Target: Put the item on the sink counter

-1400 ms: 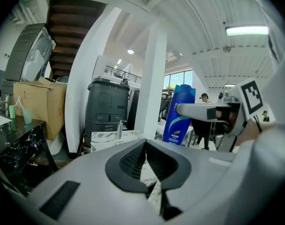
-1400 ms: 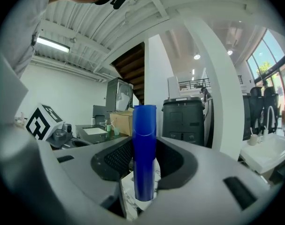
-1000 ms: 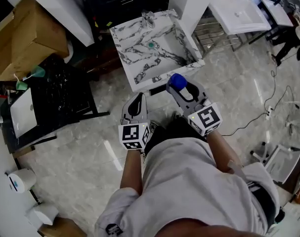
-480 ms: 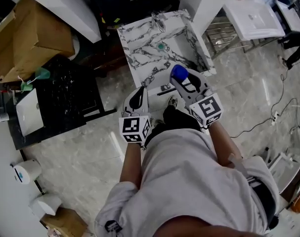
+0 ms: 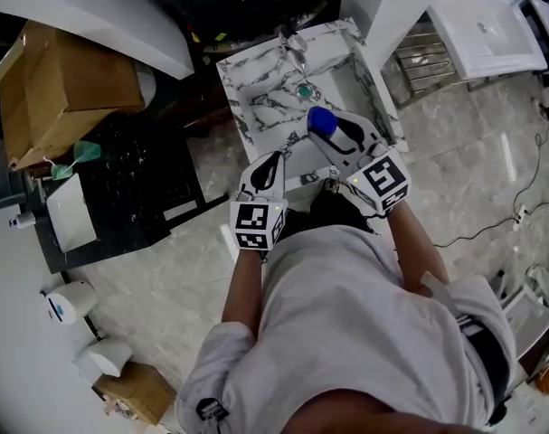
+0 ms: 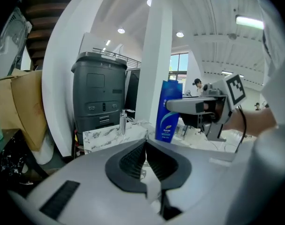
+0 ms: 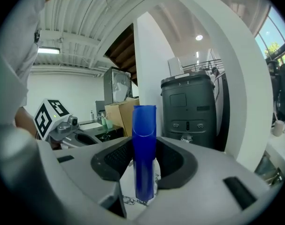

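Blue bottle (image 7: 144,149) stands upright, pinched in your right gripper (image 5: 337,138) over the near edge of the marble sink counter (image 5: 256,93); the counter top lies just ahead and below; your left gripper (image 5: 267,174) is pressed together, empty, alongside.

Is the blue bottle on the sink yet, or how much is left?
Done: the blue bottle is picked up. In hand: the right gripper clamps it, and it looks to hang over the marble sink counter. Left: lower it onto the counter and let go. The left gripper is shut and empty.
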{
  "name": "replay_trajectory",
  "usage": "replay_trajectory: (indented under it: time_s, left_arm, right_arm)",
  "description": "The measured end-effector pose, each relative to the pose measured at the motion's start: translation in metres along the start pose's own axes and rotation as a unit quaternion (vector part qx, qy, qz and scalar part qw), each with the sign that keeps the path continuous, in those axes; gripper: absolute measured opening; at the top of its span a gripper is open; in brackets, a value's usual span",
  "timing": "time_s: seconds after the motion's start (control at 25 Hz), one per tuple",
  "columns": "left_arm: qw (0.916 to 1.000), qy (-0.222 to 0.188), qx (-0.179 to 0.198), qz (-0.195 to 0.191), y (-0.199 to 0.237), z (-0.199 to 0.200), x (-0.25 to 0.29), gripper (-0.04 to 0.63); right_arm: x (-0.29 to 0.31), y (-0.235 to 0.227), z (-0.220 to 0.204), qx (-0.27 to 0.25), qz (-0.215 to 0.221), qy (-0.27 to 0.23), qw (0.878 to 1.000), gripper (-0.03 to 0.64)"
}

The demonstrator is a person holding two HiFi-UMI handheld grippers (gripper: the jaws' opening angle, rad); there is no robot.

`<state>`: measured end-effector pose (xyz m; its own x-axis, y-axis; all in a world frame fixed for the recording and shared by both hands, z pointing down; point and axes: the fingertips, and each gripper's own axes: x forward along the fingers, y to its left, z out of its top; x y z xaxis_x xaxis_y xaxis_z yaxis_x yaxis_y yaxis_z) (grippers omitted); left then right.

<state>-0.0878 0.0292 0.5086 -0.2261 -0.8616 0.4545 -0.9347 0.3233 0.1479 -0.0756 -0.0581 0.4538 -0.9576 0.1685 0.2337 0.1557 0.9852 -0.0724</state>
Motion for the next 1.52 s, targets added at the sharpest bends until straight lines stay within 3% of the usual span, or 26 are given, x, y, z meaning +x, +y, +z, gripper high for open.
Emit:
replay_trajectory:
  time_s: [0.2,0.44,0.6,0.84,1.0,1.12,1.2,1.32,1.44,1.52]
  left_arm:
    - [0.9997,0.015,0.001,-0.019,0.001,-0.002,0.013,0.011]
    - [0.9982,0.025,-0.001,-0.055,0.034,0.002,0.031,0.011]
    - [0.9953,0.030,0.008,-0.092,0.057,0.009,0.049,0.011]
    - [0.9814,0.017,0.077,-0.175,0.084,0.031,0.065,0.011]
    - [0.9624,-0.022,0.078,-0.259,0.098,0.062,0.060,0.011]
    - [0.9437,-0.038,0.135,-0.300,0.103,0.077,0.058,0.011]
    - [0.9307,-0.047,0.149,-0.331,0.106,0.083,0.059,0.011]
    - [0.9149,-0.052,0.151,-0.371,0.113,0.090,0.062,0.012]
    - [0.8939,-0.041,0.161,-0.416,0.115,0.091,0.064,0.014]
    - [0.8807,-0.034,0.166,-0.442,0.113,0.090,0.066,0.090]
  right_arm:
    - [0.014,-0.018,-0.007,0.028,0.032,-0.002,0.999,0.150]
    - [0.036,-0.015,-0.012,-0.013,0.084,0.010,0.996,0.150]
    - [0.052,-0.019,-0.017,-0.007,0.087,0.028,0.996,0.149]
    - [0.088,-0.016,-0.014,-0.028,0.095,0.049,0.994,0.149]
    - [0.112,-0.017,-0.021,-0.052,0.093,0.082,0.991,0.149]
    - [0.126,-0.018,-0.024,-0.065,0.089,0.094,0.990,0.149]
    - [0.134,-0.014,-0.025,-0.072,0.093,0.099,0.988,0.149]
    - [0.141,-0.010,-0.027,-0.081,0.100,0.110,0.986,0.149]
    - [0.147,-0.010,-0.028,-0.082,0.102,0.116,0.985,0.149]
    - [0.149,-0.010,-0.029,-0.081,0.103,0.127,0.983,0.149]
